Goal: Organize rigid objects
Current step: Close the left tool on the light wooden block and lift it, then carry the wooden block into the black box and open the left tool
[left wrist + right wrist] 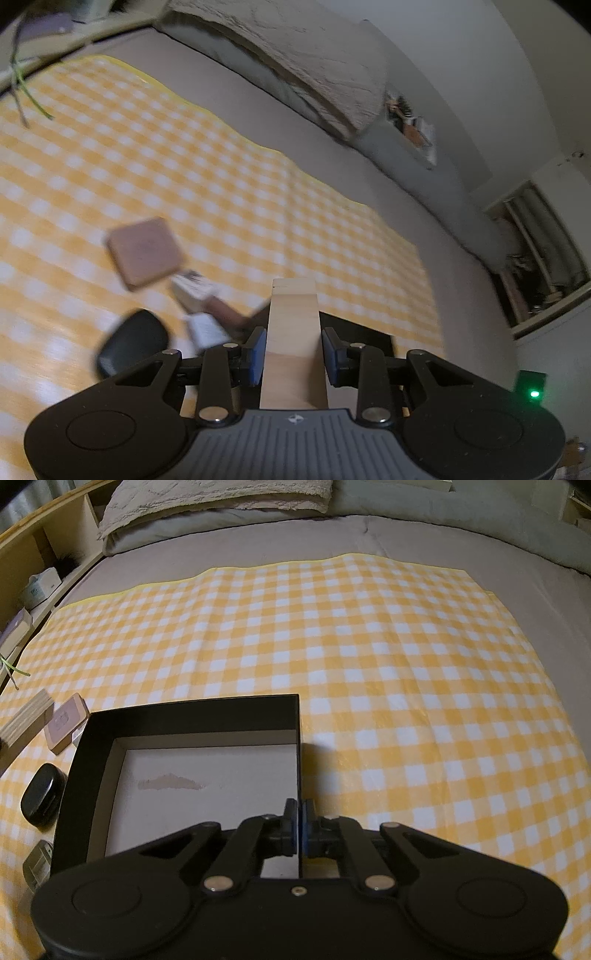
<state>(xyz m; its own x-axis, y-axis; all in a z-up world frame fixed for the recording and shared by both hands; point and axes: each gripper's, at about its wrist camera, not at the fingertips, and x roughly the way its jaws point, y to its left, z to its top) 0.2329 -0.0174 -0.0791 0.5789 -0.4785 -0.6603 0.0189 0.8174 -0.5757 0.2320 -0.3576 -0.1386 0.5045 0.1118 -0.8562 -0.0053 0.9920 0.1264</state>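
In the left wrist view my left gripper (pixel 293 347) is shut on a pale wooden block (pixel 293 317), which sticks out forward between the blue pads and hangs above the checked cloth. The same block (pixel 26 720) shows at the left edge of the right wrist view. My right gripper (pixel 300 819) is shut on the right wall of an open black box (pixel 192 712) with a pale bottom. On the cloth left of the box lie a pink square piece (pixel 66 723), a black rounded case (pixel 42 799) and a small grey item (pixel 38 862).
A yellow-and-white checked cloth (pixel 369 657) covers a grey bed (pixel 229 546). Pillows (pixel 221 494) lie at the head. A wooden shelf (pixel 33 565) with small boxes runs along the left side. Small white items (pixel 199 295) lie blurred beside the pink piece (pixel 146 253).
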